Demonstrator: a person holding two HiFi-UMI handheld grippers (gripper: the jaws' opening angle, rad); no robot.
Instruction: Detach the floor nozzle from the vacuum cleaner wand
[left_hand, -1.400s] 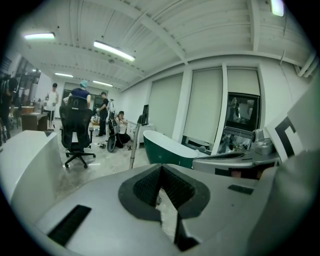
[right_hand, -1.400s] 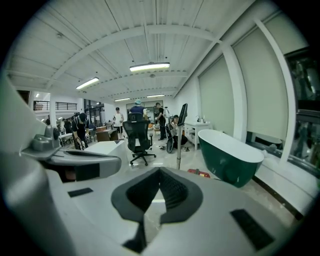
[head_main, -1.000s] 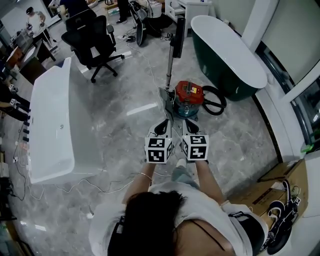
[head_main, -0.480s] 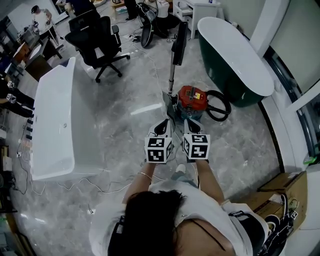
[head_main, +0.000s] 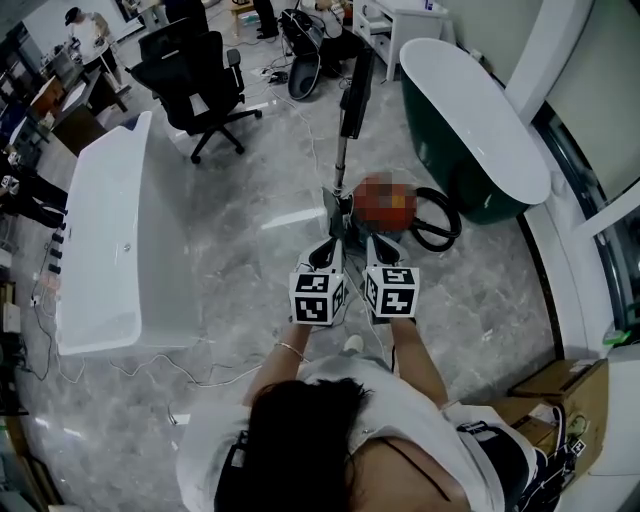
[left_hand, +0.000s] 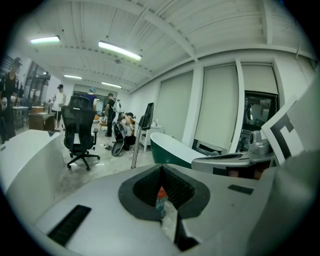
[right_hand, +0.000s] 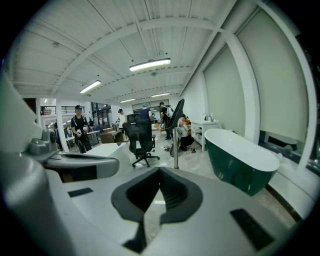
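The vacuum cleaner's red canister (head_main: 385, 200) stands on the floor just ahead of my two grippers. Its metal wand (head_main: 341, 165) rises upright from it, with the black floor nozzle (head_main: 356, 85) at the top end. My left gripper (head_main: 325, 252) and right gripper (head_main: 377, 250) are held side by side, both shut and holding nothing, short of the wand. In the left gripper view the wand (left_hand: 134, 152) and nozzle (left_hand: 148, 115) show beyond the shut jaws of the left gripper (left_hand: 162, 200). In the right gripper view the wand (right_hand: 176, 147) stands ahead of the right gripper (right_hand: 152, 197).
A white bathtub (head_main: 100, 250) lies to the left and a dark green one (head_main: 470, 110) to the right. The black hose (head_main: 440, 228) coils beside the canister. An office chair (head_main: 195, 75) and people stand further back; cardboard boxes (head_main: 560, 380) sit at the near right.
The person has stepped forward, carrying both grippers side by side closer to the vacuum cleaner. Both grippers stay shut.
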